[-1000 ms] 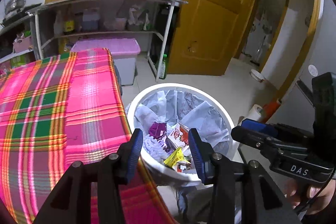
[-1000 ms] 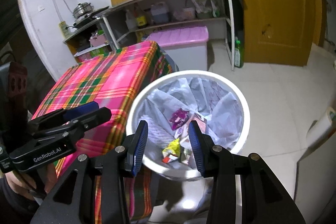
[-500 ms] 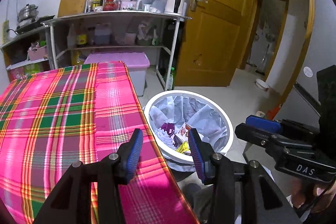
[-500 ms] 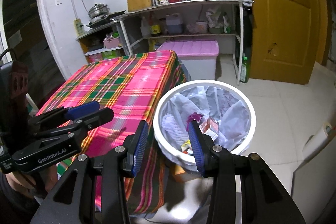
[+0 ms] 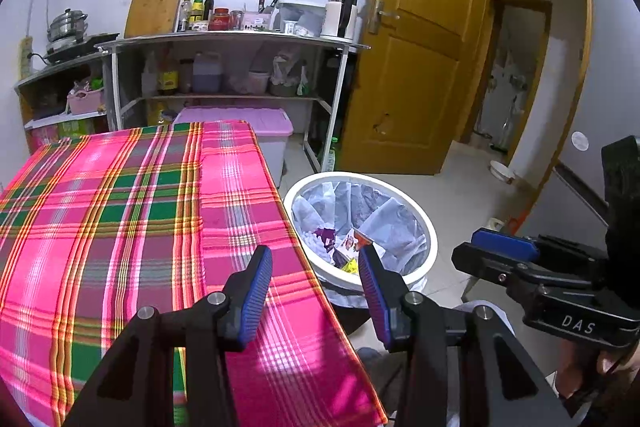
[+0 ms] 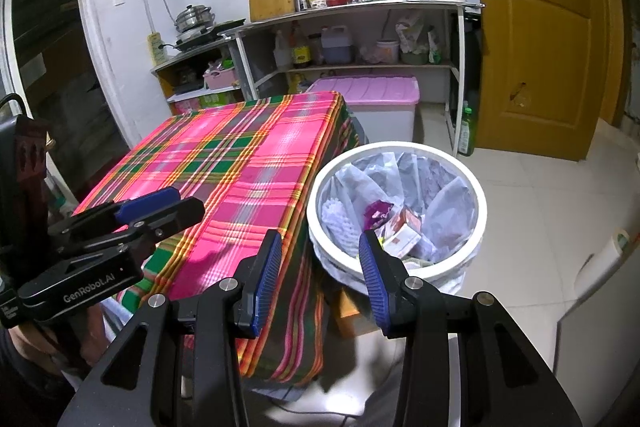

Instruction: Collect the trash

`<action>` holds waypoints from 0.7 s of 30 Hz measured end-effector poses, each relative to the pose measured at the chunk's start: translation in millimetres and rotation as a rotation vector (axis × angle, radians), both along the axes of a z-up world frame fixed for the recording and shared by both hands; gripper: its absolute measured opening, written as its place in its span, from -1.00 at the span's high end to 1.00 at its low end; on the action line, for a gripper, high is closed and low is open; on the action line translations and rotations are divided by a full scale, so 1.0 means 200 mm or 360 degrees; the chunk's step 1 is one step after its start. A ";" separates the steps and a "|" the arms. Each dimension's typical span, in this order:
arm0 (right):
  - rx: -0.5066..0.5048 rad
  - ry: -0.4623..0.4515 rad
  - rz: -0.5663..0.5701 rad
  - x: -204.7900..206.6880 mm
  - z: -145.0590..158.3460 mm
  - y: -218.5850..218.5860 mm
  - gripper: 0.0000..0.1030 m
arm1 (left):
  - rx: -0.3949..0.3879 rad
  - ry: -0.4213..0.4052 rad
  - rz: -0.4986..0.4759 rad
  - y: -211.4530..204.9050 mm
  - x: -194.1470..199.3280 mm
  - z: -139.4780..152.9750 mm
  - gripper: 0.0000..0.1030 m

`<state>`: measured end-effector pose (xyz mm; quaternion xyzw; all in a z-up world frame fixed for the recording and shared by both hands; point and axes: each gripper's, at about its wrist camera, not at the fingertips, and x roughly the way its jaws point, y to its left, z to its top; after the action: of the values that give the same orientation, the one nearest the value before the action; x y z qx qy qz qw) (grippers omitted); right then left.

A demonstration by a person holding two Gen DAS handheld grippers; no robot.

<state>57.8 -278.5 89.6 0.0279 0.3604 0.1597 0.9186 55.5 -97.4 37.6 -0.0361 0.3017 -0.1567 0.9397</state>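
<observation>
Left wrist: left claw [image 5: 315, 269] released, nothing between the pads, jaws part-spread. It hangs over the right edge of the worktop [image 5: 120, 227], plaid cloth bare. Bin [image 5: 424, 227] stands on the floor just beside the worktop's right edge, ahead and right of the claw; right pad's tip overlaps the bin's near rim in the frame. Trash [image 5: 344, 243] lies in the bin's bag: purple wrapper, a small carton, yellow scrap. Right claw [image 5: 500, 251] shows at far right, near the bin, seen side-on.

Right wrist: right claw [image 6: 320, 259] released too, empty, jaws part-spread. Its left pad sits over the worktop [image 6: 240, 163] corner, right pad over the bin's [image 6: 480, 203] near rim. Trash [image 6: 396, 227] is in the bin, ahead and just right of the claw, apart from both pads. Left claw [image 6: 160, 203] at left over the worktop's near edge, empty.
</observation>
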 end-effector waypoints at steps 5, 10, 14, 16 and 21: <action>0.0004 -0.0011 0.0005 -0.03 0.01 0.00 0.20 | 0.0012 -0.0009 0.0005 0.00 -0.06 0.01 0.13; 0.0003 -0.0012 0.0004 -0.04 0.01 0.01 0.20 | 0.0024 -0.0014 0.0006 -0.01 -0.08 0.01 0.13; 0.0004 -0.0013 0.0003 -0.04 0.01 0.01 0.20 | 0.0025 -0.0016 0.0005 -0.01 -0.09 0.01 0.13; 0.0005 -0.0010 0.0003 -0.04 0.01 0.01 0.20 | 0.0027 -0.0016 0.0003 -0.01 -0.08 0.01 0.13; 0.0004 -0.0005 0.0006 -0.05 0.01 0.01 0.20 | 0.0028 -0.0017 0.0006 -0.02 -0.09 0.01 0.13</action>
<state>47.7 -277.1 90.9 0.0282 0.3587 0.1620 0.9189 37.9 -100.6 39.4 -0.0277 0.2981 -0.1524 0.9419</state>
